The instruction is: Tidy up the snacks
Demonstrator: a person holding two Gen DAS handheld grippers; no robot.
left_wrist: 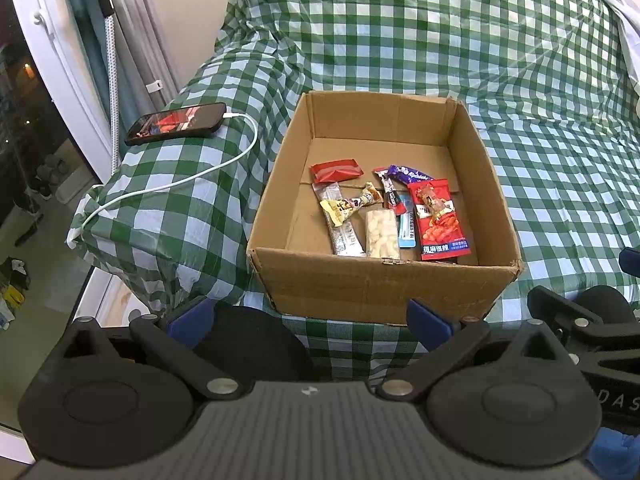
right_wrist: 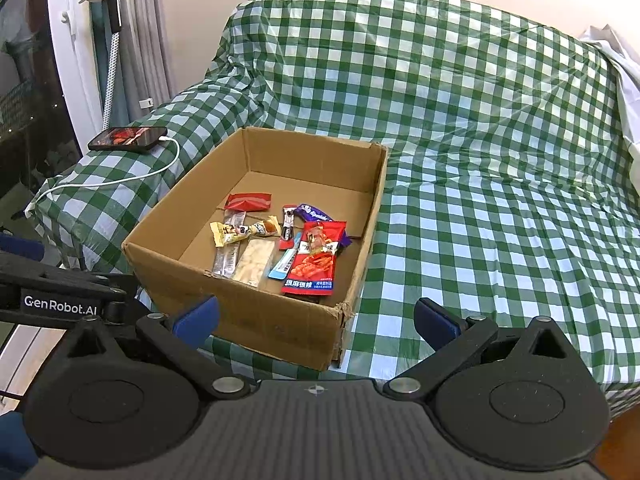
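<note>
An open cardboard box (left_wrist: 360,284) (right_wrist: 248,316) sits on a green-and-white checked cover. Several snack packets lie in its near half: a large red packet (left_wrist: 440,220) (right_wrist: 314,260), a small red packet (left_wrist: 336,171) (right_wrist: 247,202), a clear packet of pale pieces (left_wrist: 382,234) (right_wrist: 256,260), a purple wrapper (left_wrist: 410,176) (right_wrist: 314,213) and a yellow candy wrapper (left_wrist: 340,210) (right_wrist: 228,234). My left gripper (left_wrist: 310,318) stands open just before the box's near wall, holding nothing. My right gripper (right_wrist: 316,318) is open too, empty, at the box's near right corner.
A phone (left_wrist: 176,123) (right_wrist: 128,138) with a lit screen lies on the covered armrest at the left, its white cable (left_wrist: 176,180) trailing over the edge. The checked cover (right_wrist: 500,200) spreads wide to the right of the box. A window and curtain stand at the far left.
</note>
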